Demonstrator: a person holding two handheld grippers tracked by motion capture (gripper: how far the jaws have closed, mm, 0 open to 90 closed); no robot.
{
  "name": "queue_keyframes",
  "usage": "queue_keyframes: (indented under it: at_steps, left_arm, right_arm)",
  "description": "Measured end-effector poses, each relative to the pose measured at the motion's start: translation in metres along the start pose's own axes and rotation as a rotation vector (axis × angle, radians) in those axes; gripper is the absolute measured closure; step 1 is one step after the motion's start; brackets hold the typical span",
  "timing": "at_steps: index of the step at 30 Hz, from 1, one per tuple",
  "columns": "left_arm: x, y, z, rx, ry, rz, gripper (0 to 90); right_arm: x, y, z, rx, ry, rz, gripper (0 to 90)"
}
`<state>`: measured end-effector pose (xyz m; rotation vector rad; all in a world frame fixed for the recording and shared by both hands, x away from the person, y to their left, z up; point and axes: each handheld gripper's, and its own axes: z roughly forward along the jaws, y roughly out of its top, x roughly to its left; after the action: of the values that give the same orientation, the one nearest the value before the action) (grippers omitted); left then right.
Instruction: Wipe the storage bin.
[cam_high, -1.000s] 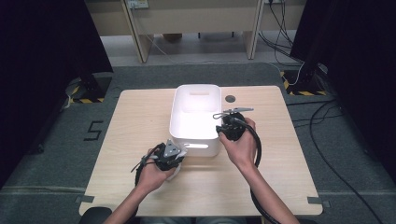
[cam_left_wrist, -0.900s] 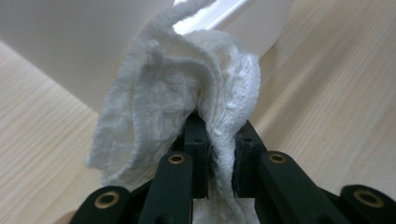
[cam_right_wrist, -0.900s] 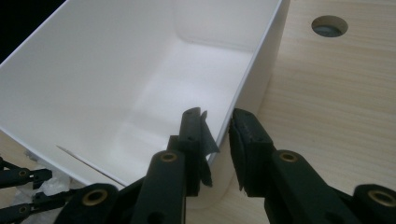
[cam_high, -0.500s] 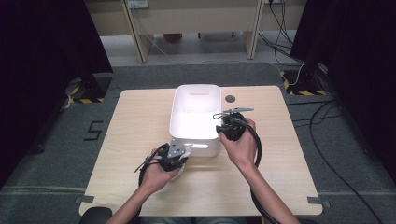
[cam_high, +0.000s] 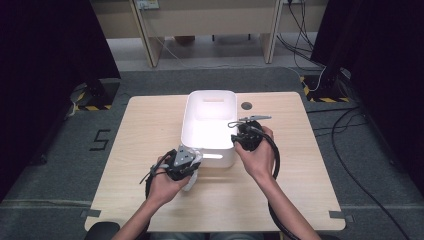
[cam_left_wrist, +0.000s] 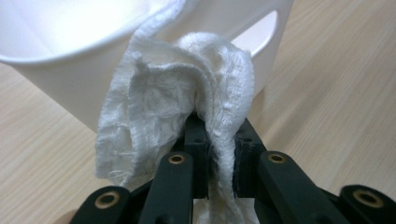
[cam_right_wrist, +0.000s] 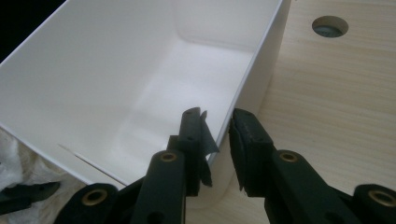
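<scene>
Cloth (cam_left_wrist: 187, 102), white, bunched; pinched in left gripper (cam_left_wrist: 219, 154) at near-left corner of white bin (cam_high: 210, 125), touching bin wall. Lower end of cloth cut off behind jaws in left gripper view; in high view mostly hidden under hand. Left jaws pressed tight on cloth. Right gripper (cam_right_wrist: 219, 135) straddles bin's right wall near front corner, jaws part-spread; pad contact w/ wall: can't tell. Bin sits mid table (cam_high: 150, 125).

Passage across the middle of the table (cam_high: 150, 130) is blocked by the white bin (cam_high: 210, 125); bare room is left at both sides.
</scene>
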<state>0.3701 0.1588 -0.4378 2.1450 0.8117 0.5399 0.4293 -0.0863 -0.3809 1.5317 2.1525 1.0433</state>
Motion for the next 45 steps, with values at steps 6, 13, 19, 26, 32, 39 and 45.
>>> queue_keyframes:
  at_steps: [6,13,19,26,32,39,45]
  left_arm:
    - [0.001,0.008,-0.008,-0.023,0.007,0.004,79.6]
    - [0.003,0.011,-0.012,-0.035,0.014,0.002,79.6]
    - [0.002,0.012,-0.011,-0.034,0.017,0.003,79.6]
    - [0.001,0.014,-0.011,-0.035,0.015,0.007,79.6]
    - [-0.003,0.018,-0.009,-0.041,0.008,0.014,79.6]
    - [-0.005,0.021,-0.007,-0.043,0.004,0.015,79.6]
    - [-0.007,0.023,-0.006,-0.044,-0.001,0.022,79.5]
  right_arm:
    - [0.000,0.000,0.000,0.000,-0.001,0.008,74.8]
    - [0.000,0.000,0.000,-0.002,-0.001,0.006,74.5]
    - [0.000,0.000,0.000,0.000,0.000,0.007,74.5]
    - [0.000,0.000,0.001,-0.004,-0.001,0.001,74.5]
    - [0.000,0.000,0.000,-0.004,-0.002,0.001,74.4]
    - [0.000,0.000,0.001,-0.003,-0.001,0.002,74.4]
    - [0.000,0.000,0.001,-0.005,-0.002,-0.001,74.3]
